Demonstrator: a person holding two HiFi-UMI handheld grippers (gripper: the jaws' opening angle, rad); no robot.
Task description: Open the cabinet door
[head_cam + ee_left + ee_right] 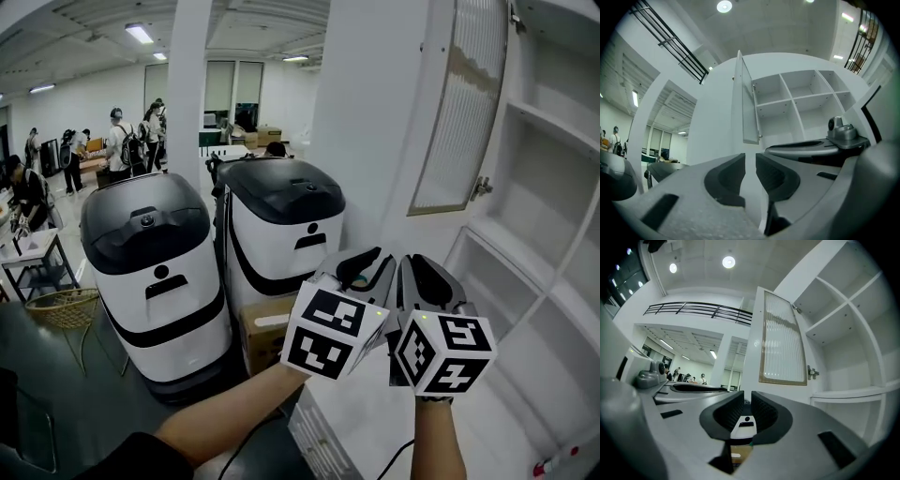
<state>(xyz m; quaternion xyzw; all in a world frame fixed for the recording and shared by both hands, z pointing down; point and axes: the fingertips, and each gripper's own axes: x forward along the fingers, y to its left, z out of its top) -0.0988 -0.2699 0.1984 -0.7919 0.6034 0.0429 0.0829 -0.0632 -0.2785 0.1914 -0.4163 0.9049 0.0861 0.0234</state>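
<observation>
At the far left, people point(122, 141) stand in the background. Nearer are two white machines with black lids point(155, 272), with a cardboard box point(267, 337) low between them. The left gripper point(359, 270) and the right gripper point(427, 274) are held side by side, each with its jaws drawn almost together and nothing between them. Above them and clear of both, the cabinet door point(459, 103) with its ribbed pane stands swung open, hinged on its right edge. Right of it are bare white shelves point(553, 122).
</observation>
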